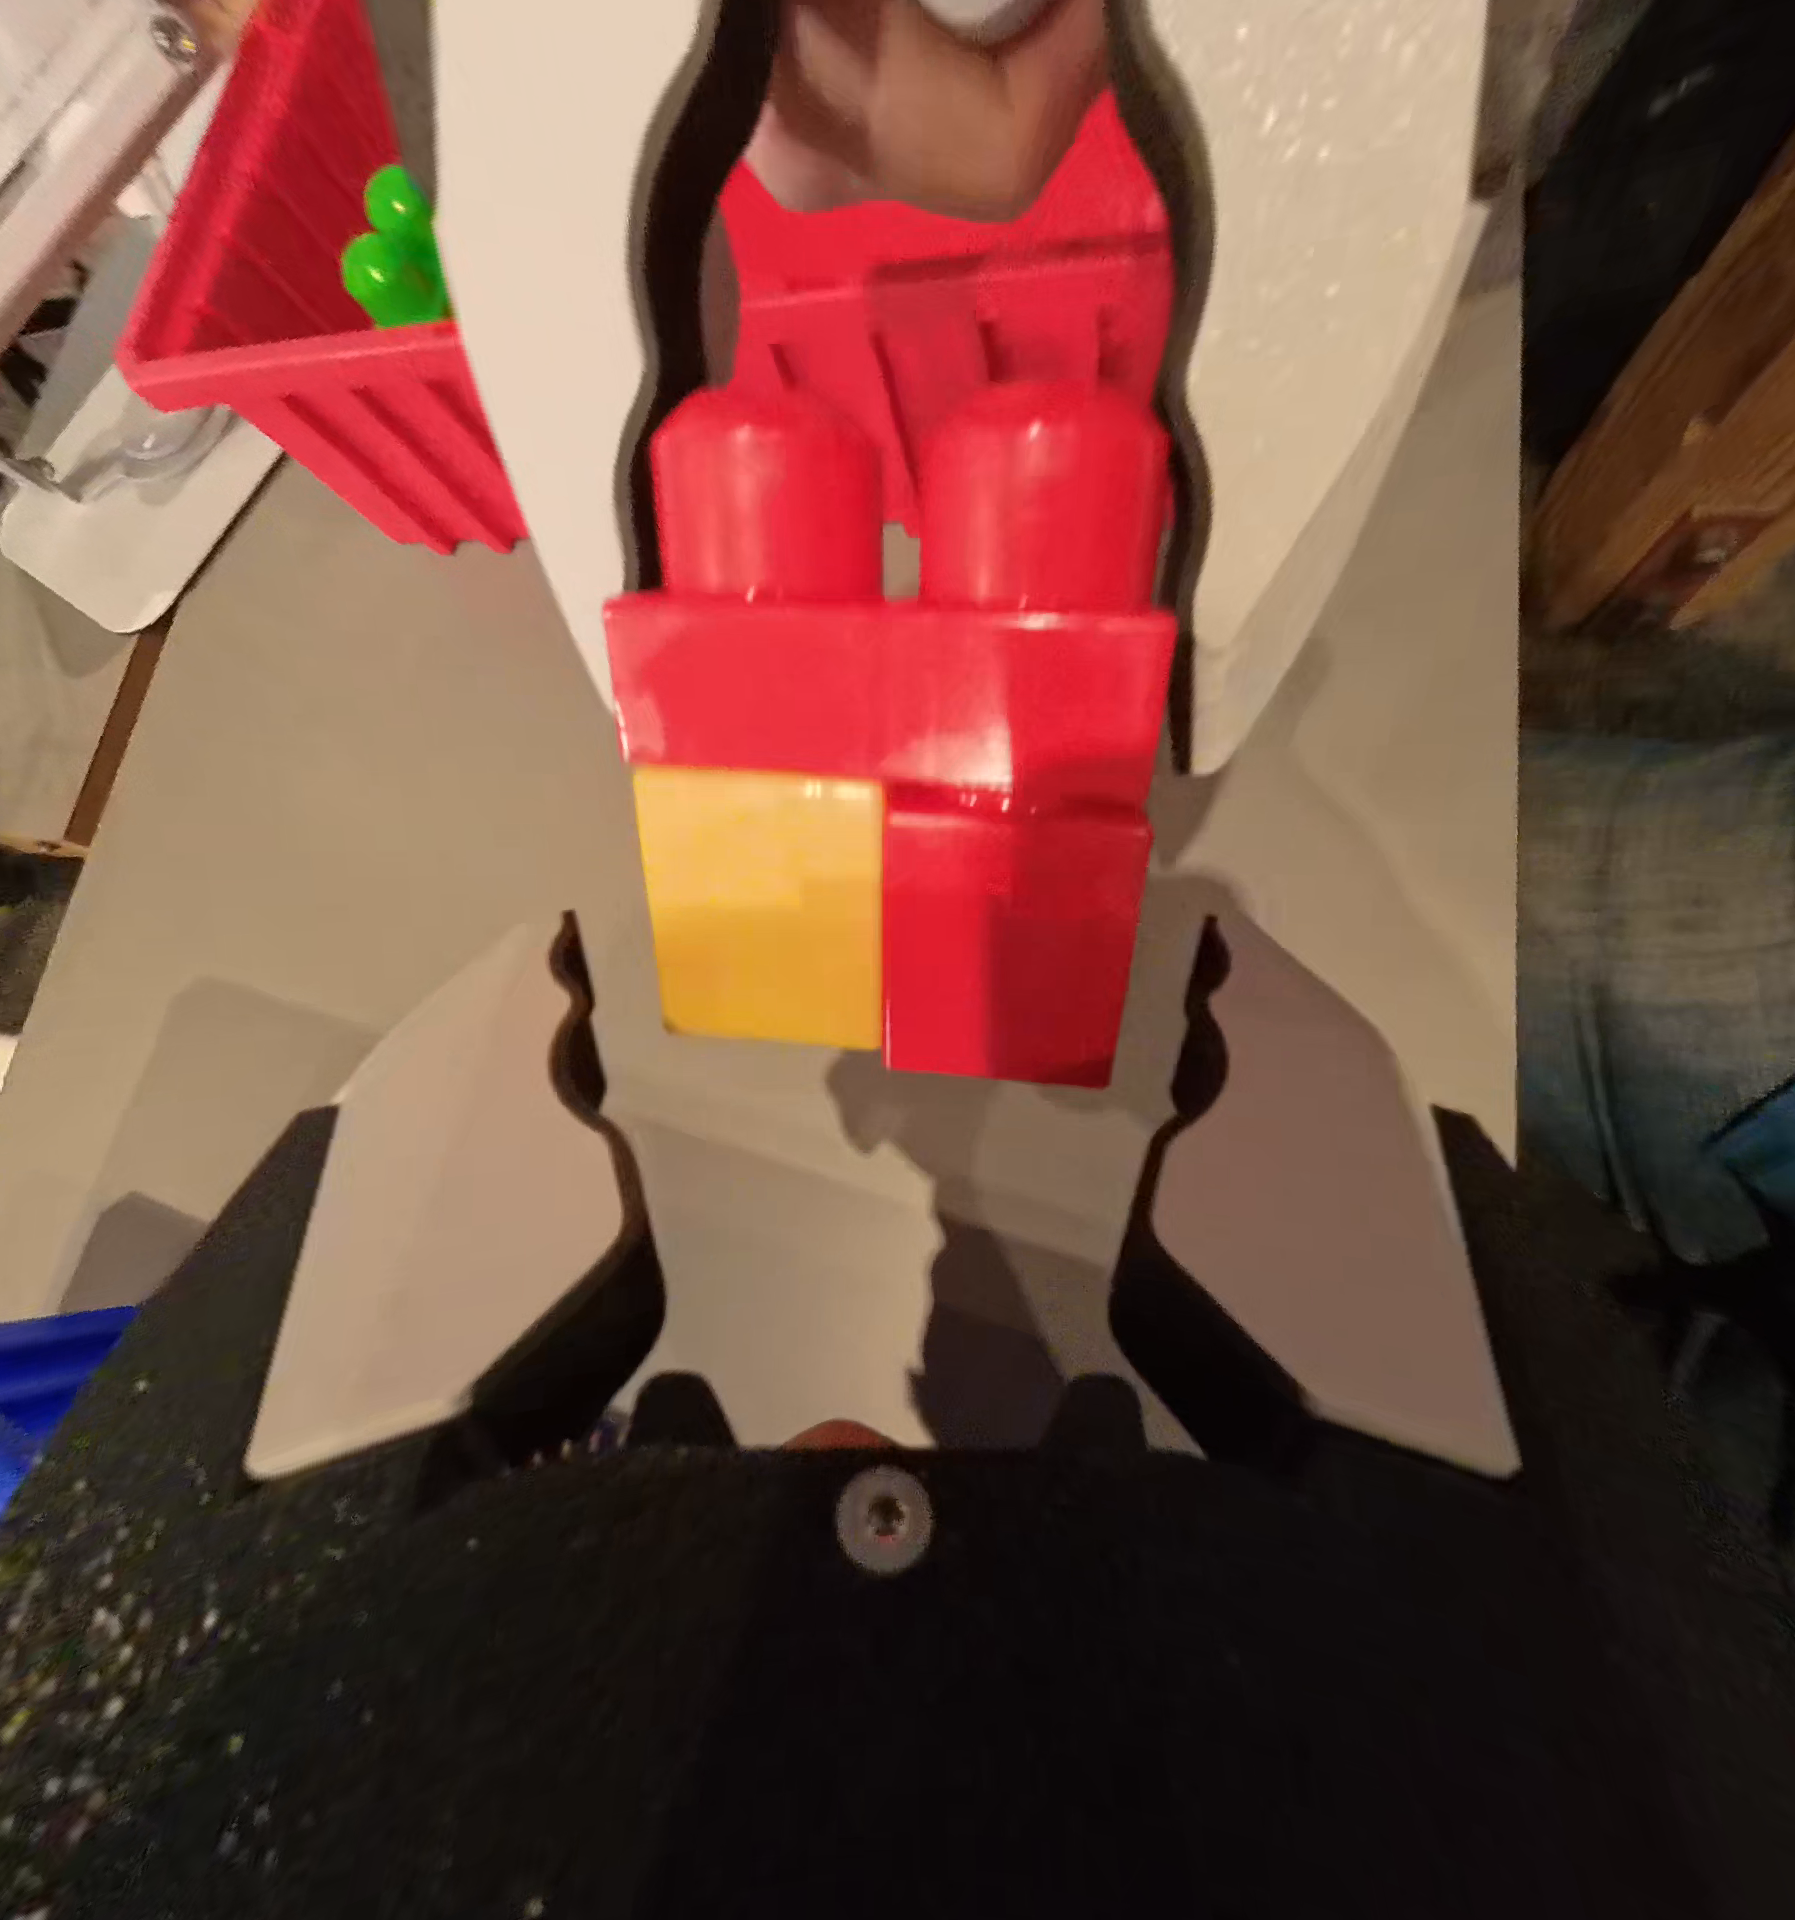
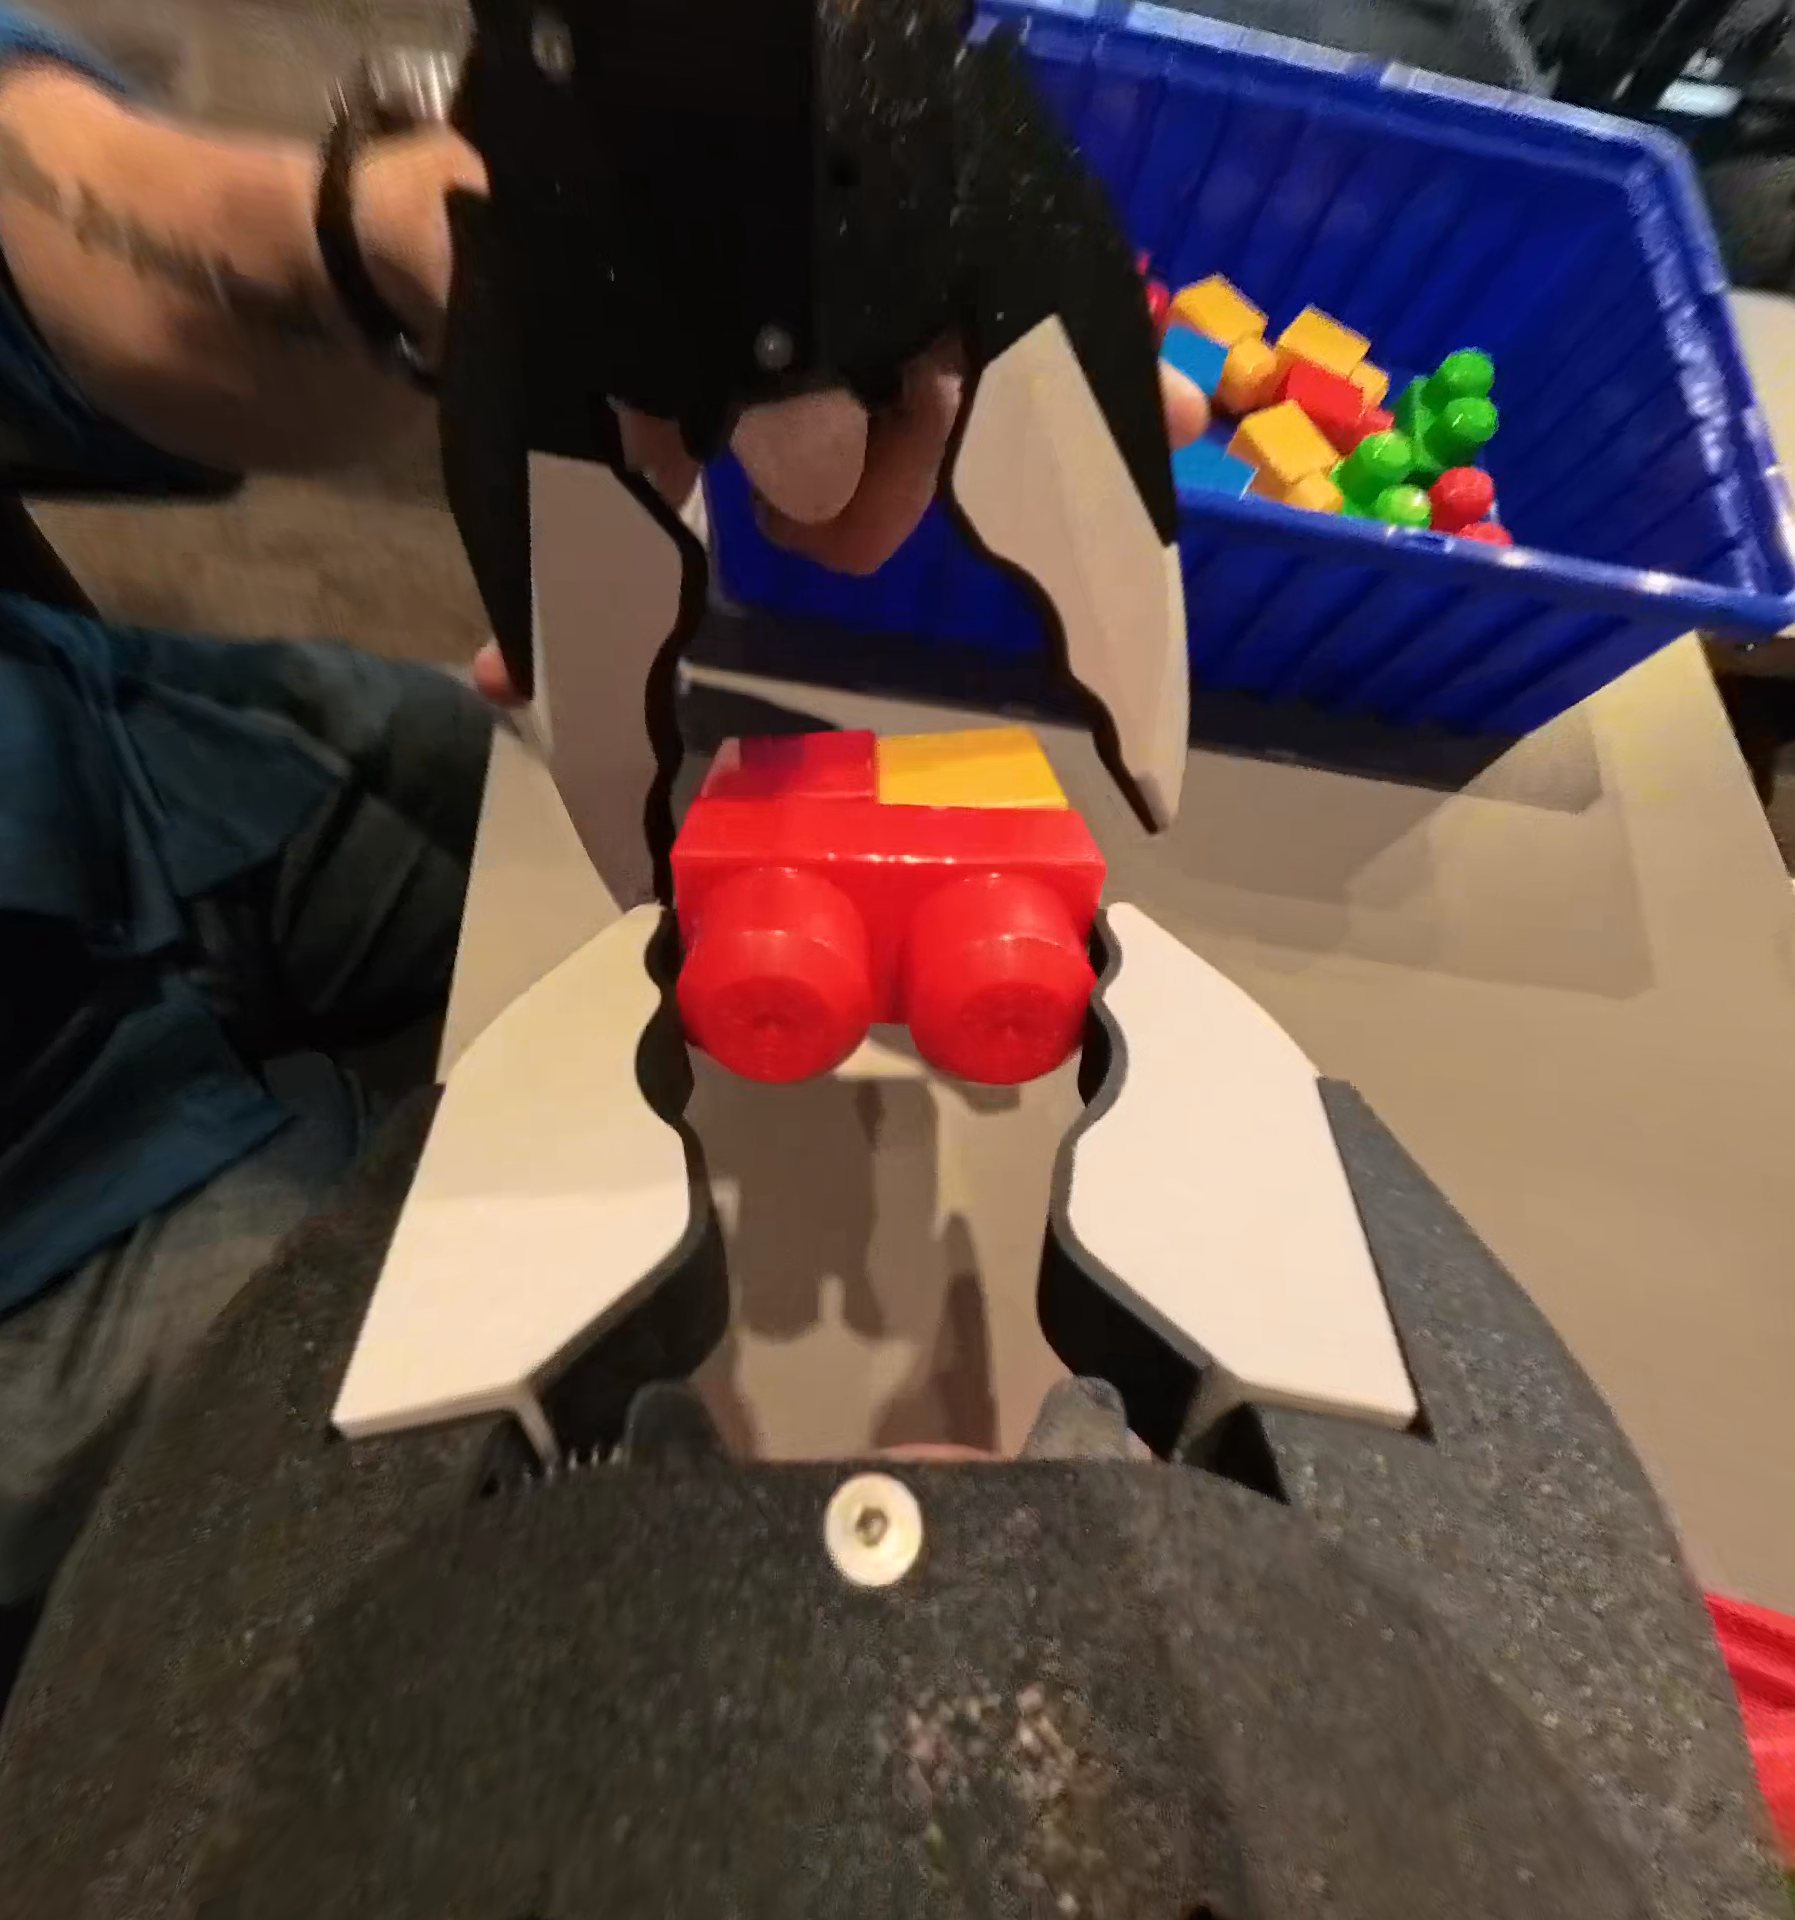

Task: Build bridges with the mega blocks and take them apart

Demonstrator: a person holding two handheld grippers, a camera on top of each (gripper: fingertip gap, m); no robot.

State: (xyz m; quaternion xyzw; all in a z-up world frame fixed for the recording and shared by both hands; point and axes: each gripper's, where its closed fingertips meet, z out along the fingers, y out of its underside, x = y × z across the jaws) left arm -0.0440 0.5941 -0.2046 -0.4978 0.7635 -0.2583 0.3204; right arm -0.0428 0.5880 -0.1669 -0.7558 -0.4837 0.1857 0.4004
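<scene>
— While the left wrist view starts near, the left gripper (image 1: pixel 888 997) stands spread wide: a yellow block (image 1: pixel 758 904) and a small red block (image 1: pixel 1007 935) sit between its fingertips, with a gap on each side.

— And above those two, a red block (image 1: pixel 893 686) with two studs bridges them. What has it?

— The right gripper (image 2: pixel 882 935), clenched on it! Its own camera shows both pads pressed on the stud end, which the left view shows only from behind.

— Where is the little bridge?

— Over the beige table (image 1: pixel 301 831), caught between the two grippers coming from opposite ends. I can't tell if it touches the top.

— Farther off?

— Left view only: a red bin's (image 1: pixel 249 364) inside, with a green block (image 1: pixel 389 249) in it. The right view catches just its corner.

— And the right view's far side?

— A blue bin (image 2: pixel 1392 623) full of loose blocks (image 2: pixel 1319 405) in yellow, red, green and blue, plus a forearm (image 2: pixel 145 239) behind the left gripper.
</scene>
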